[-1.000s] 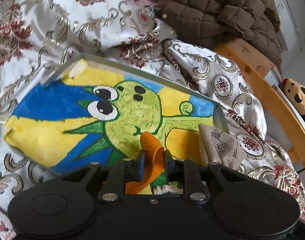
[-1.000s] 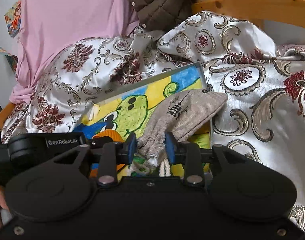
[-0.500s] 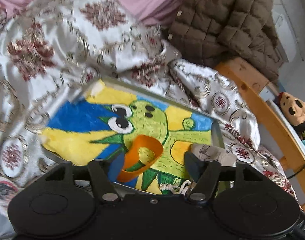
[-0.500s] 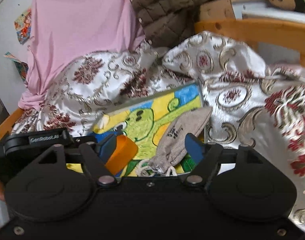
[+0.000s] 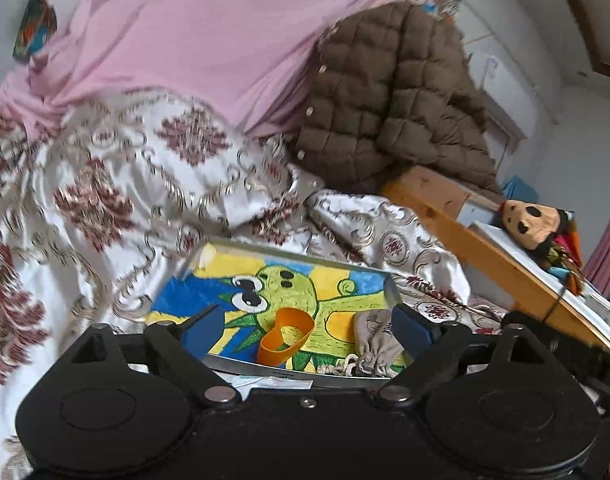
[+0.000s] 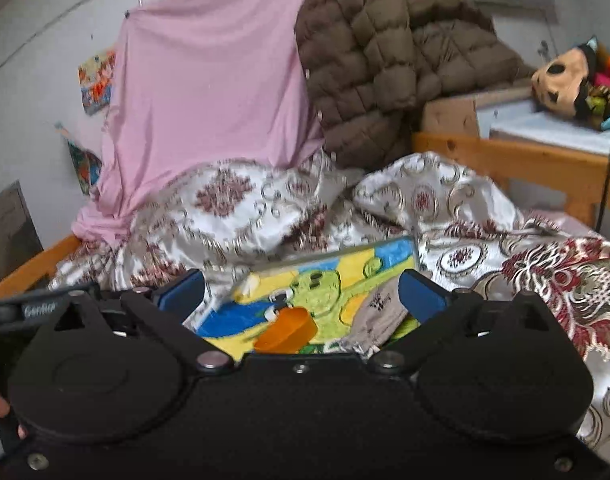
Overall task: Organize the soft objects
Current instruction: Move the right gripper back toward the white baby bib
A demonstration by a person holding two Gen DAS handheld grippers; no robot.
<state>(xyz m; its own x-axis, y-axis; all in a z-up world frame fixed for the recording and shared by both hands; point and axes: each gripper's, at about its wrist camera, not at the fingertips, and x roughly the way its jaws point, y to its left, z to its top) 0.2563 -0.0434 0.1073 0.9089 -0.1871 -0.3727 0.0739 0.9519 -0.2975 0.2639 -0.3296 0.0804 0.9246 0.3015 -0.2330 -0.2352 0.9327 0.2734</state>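
A tray (image 5: 297, 376) painted with a green cartoon creature lies on the bed. On it rest an orange soft band (image 5: 285, 338), curled into a loop, and a grey drawstring pouch (image 5: 375, 336) to its right. My left gripper (image 5: 307, 330) hovers above and behind the tray's near edge. Its jaws are opening wide and touch nothing. In the right wrist view the same tray (image 6: 397, 254), orange band (image 6: 287, 330) and pouch (image 6: 379, 312) sit below my right gripper (image 6: 301, 294). Its jaws are opening too, with nothing pressed between the pads.
A floral satin quilt (image 5: 117, 200) is bunched around the tray. Behind it hang a pink cloth (image 5: 209, 40) and a brown quilted jacket (image 5: 389, 96). A wooden bed rail (image 5: 485, 252) runs along the right, with a plush toy (image 5: 533, 224) beyond it.
Both grippers have opened, the left letting go of the orange band and the right of the pouch. Both pulled back and up from the tray, where the two things now lie.
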